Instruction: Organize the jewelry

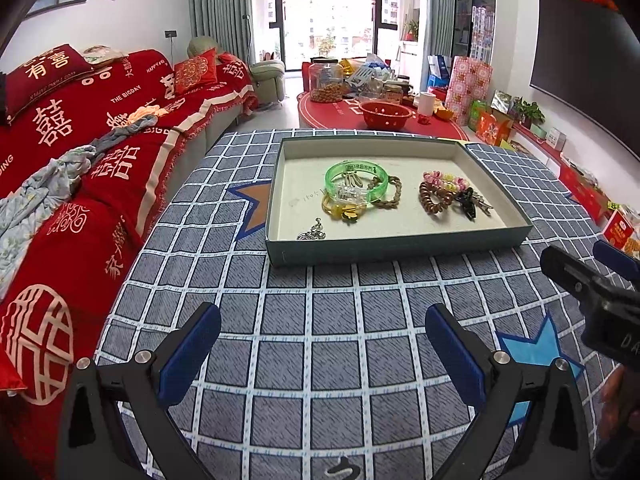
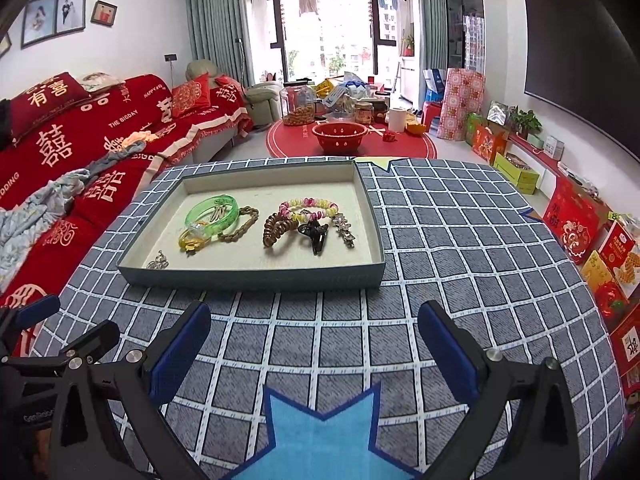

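Progress: judged near done or not yet begun; could not tell which. All visible jewelry lay inside the shallow tray (image 2: 256, 280), none on the checked table cloth (image 2: 460, 248), none held.

Left gripper (image 1: 322, 350): jaws wide apart, empty, blue ribbed pads, poised over the table short of the tray. Right gripper (image 2: 314, 350): likewise spread, empty, near side of the tray.

Tray: rectangular, grey-green card walls, pale felt-like floor. Contents fell into two loose clusters, well apart.

Left cluster:
- silver chain piece (image 2: 158, 261), small, metallic, near front-left corner, apart from the rest.
- yellow ring (image 2: 191, 242), translucent, glossy, touching the bangle.
- green bangle (image 2: 212, 214), translucent hard plastic or glass, thick round band, tilted on the items beneath.
- brown braided bracelet (image 2: 242, 224), matte, rope-like, partly under the bangle.

Right cluster:
- brown coil hair tie (image 2: 279, 230), spiral plastic, shiny.
- beaded bracelet (image 2: 310, 205), pink and yellow rounded beads, overlapping the coil.
- black claw clip (image 2: 316, 234), hard plastic, angular.
- silver hair clip (image 2: 345, 229), long, studded, just beside the black one.

Remaining, as a judgement: overlaps within each cluster could yet be separated; bangle stack the most tangled.
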The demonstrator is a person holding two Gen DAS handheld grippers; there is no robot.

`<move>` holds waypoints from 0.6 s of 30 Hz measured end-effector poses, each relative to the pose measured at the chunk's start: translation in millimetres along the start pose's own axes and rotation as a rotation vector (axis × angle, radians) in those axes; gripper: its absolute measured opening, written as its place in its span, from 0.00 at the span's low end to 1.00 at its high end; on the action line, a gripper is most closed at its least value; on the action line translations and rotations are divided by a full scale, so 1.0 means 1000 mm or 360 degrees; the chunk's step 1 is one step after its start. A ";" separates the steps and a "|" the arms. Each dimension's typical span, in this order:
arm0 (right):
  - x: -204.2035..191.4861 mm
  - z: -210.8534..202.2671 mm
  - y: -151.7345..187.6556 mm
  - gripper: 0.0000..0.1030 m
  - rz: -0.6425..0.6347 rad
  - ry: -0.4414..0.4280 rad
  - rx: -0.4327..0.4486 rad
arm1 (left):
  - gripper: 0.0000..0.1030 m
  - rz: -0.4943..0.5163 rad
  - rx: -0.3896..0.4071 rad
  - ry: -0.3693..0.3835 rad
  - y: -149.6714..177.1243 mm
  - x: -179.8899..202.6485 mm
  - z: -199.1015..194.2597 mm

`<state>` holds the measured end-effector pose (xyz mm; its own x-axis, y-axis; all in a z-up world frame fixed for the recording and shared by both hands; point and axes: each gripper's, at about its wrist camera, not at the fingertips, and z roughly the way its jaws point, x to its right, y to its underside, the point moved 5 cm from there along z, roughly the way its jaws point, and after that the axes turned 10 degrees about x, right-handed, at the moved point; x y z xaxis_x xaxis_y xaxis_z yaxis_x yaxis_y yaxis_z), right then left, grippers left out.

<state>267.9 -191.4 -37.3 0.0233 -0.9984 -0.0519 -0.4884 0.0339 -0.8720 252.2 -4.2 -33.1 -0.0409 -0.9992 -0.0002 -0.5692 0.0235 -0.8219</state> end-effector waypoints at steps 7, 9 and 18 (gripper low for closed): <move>0.000 -0.021 0.007 1.00 0.0029 -0.0001 0.0053 | 1.00 0.0015 0.0051 0.0009 0.004 0.003 -0.016; 0.001 -0.026 0.008 1.00 0.0026 0.0004 0.0070 | 1.00 0.0015 0.0065 0.0012 0.005 0.004 -0.020; 0.000 -0.042 0.012 1.00 0.0029 0.0011 0.0098 | 1.00 0.0019 0.0100 0.0013 0.009 0.006 -0.034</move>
<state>225.7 -193.2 -27.3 0.0091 -0.9979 -0.0648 -0.4339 0.0544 -0.8993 218.6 -9.3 -21.1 -0.0540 -0.9985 -0.0059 -0.5159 0.0330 -0.8560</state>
